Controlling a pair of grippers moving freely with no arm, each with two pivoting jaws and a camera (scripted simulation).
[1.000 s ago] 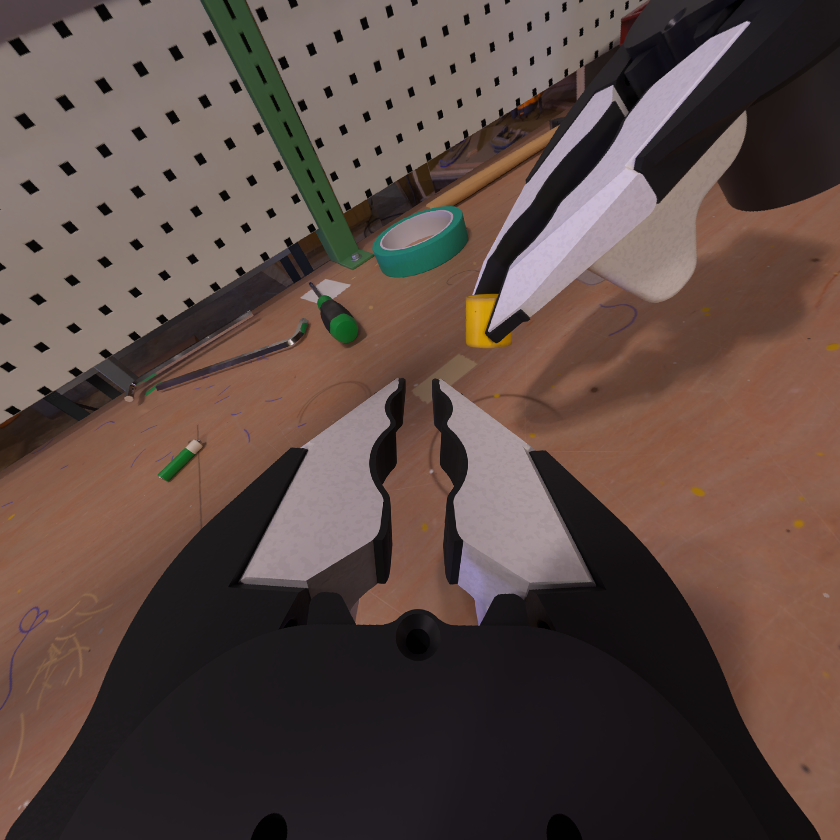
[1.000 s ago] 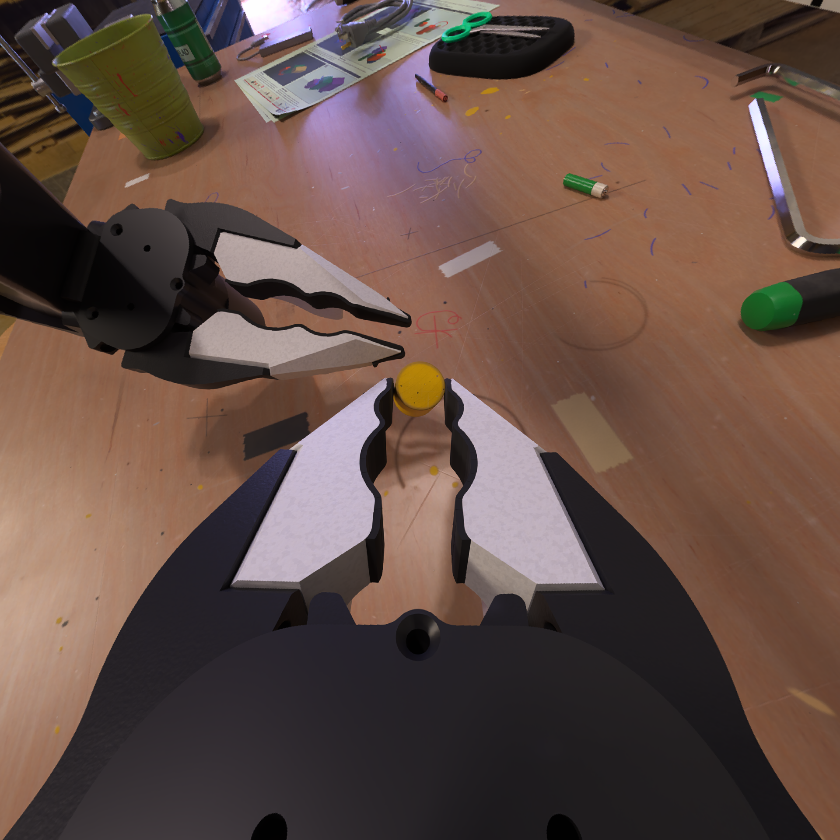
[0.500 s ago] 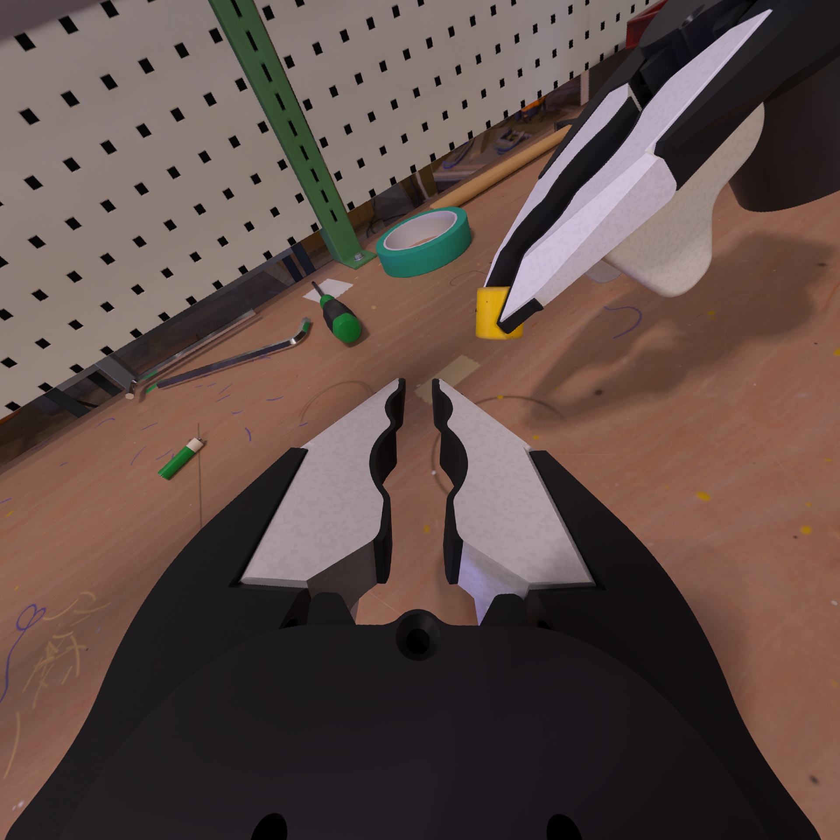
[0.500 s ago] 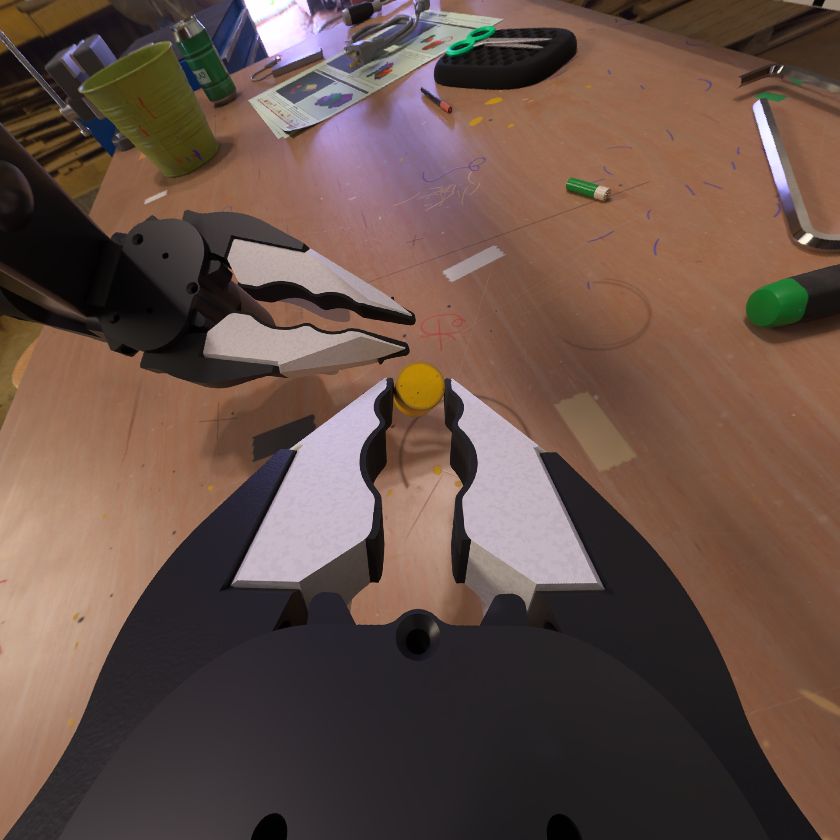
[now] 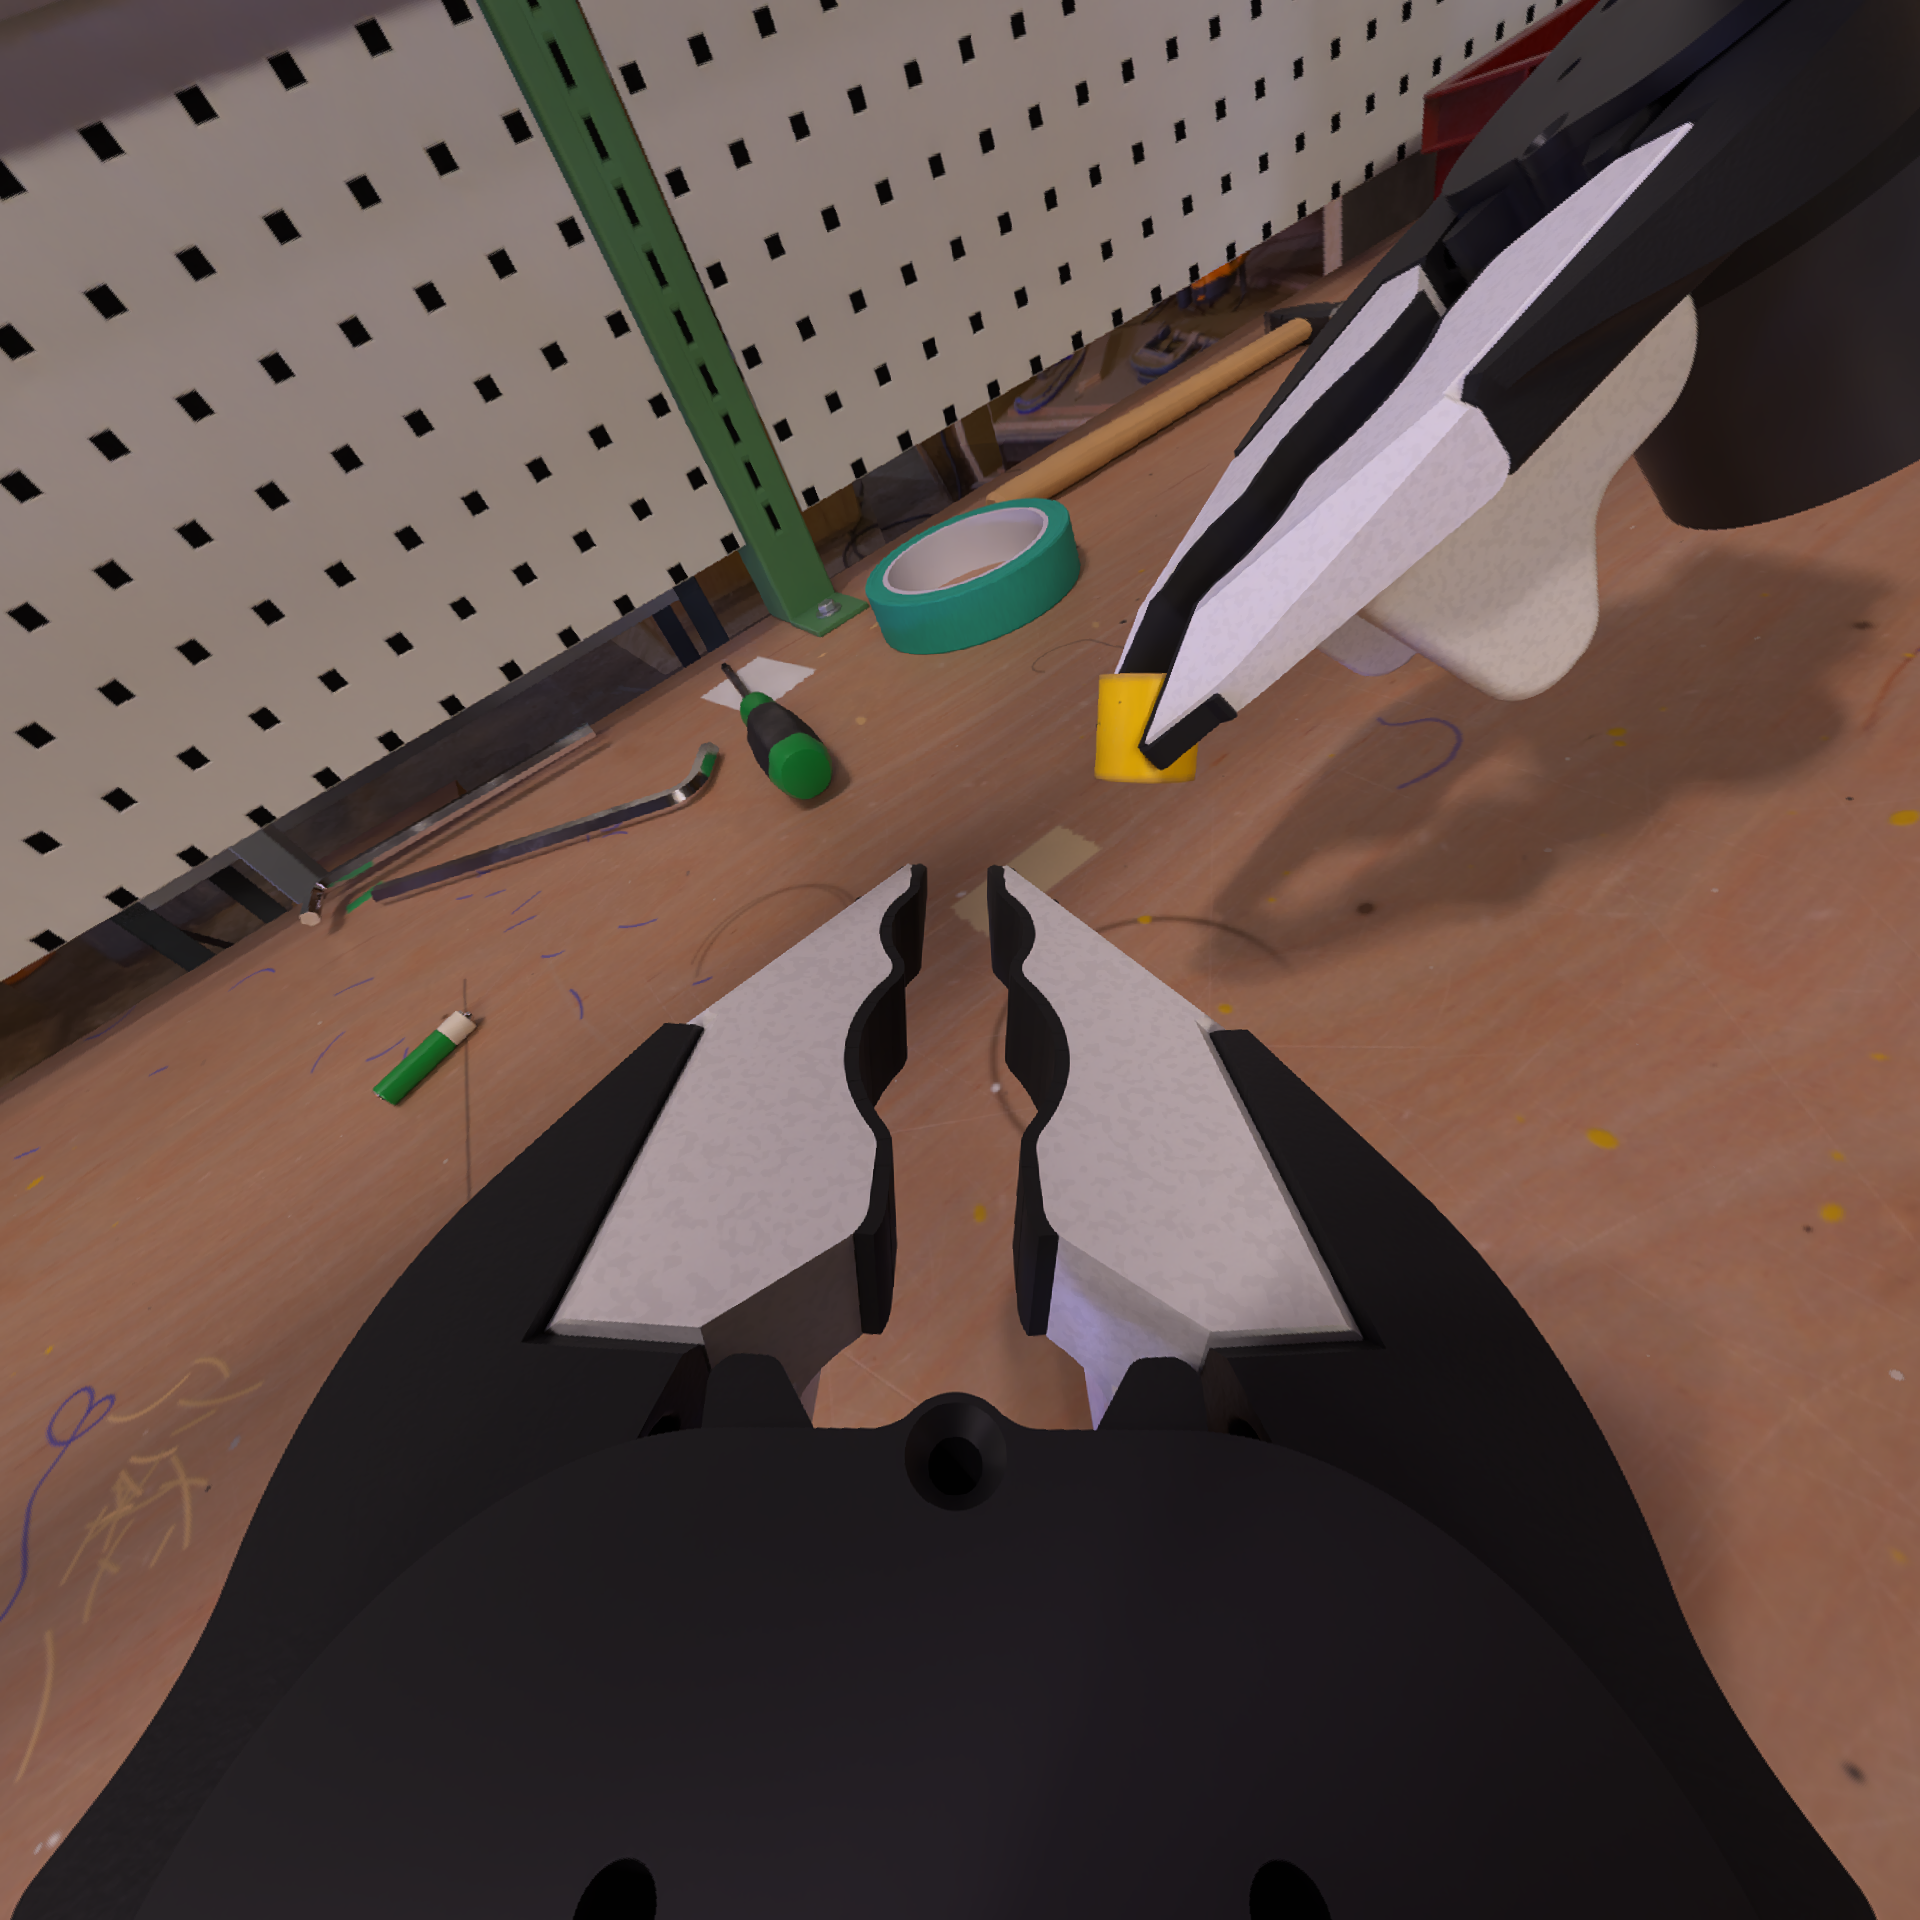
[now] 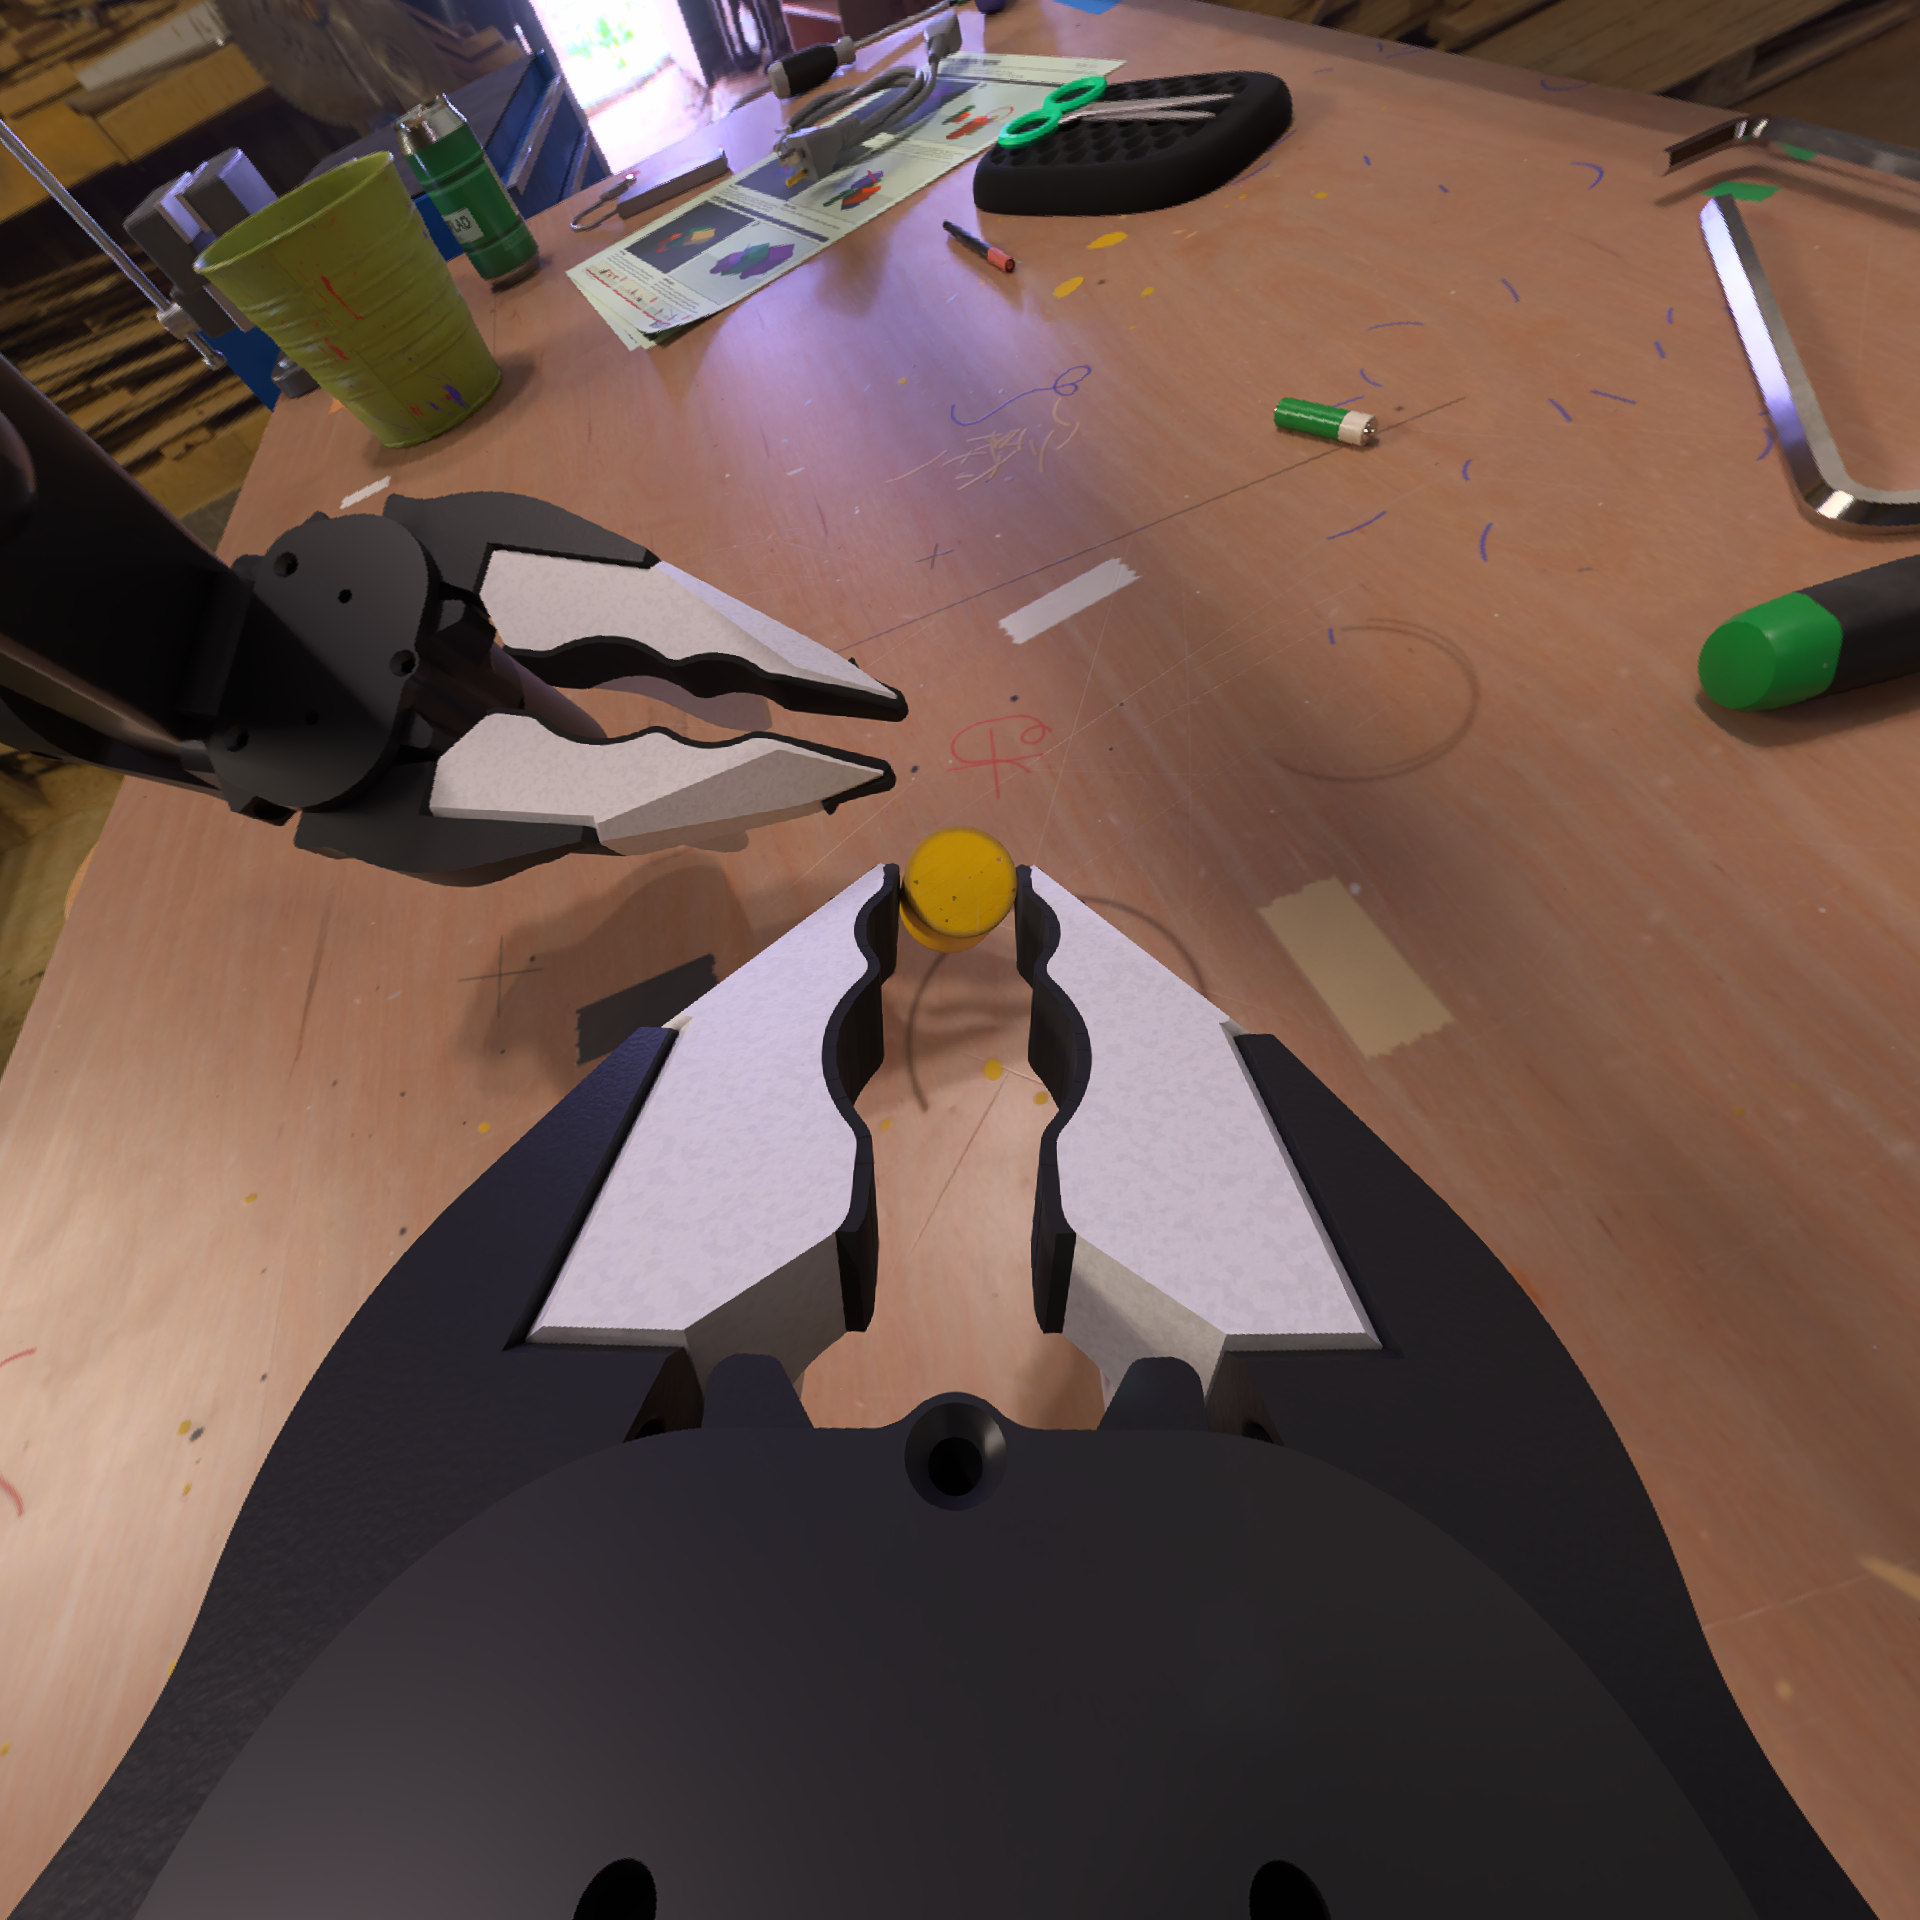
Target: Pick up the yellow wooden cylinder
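Observation:
The yellow wooden cylinder (image 6: pixel 956 888) sits upright between the tips of my right gripper (image 6: pixel 956 881), which is shut on it and holds it a little above the wooden table (image 6: pixel 1351 1143); its shadow lies on the table below. In the left wrist view the cylinder (image 5: pixel 1124 727) hangs from the right gripper (image 5: pixel 1172 727) at the upper right. My left gripper (image 5: pixel 956 883) is empty, its jaws a narrow gap apart. In the right wrist view it (image 6: pixel 894 743) hovers just left of the cylinder, not touching it.
A pegboard wall (image 5: pixel 312 364) with a green post (image 5: pixel 665 312) borders the table. Near it lie a green tape roll (image 5: pixel 977 577), a screwdriver (image 5: pixel 784 743), a bent metal bar (image 5: pixel 540 842) and a small green battery (image 5: pixel 426 1055). A green cup (image 6: pixel 353 301) and a black pad (image 6: pixel 1132 145) stand far off.
My right gripper has risen slightly with the cylinder in it, and the table looks farther off in its view. The left gripper has stayed almost still.

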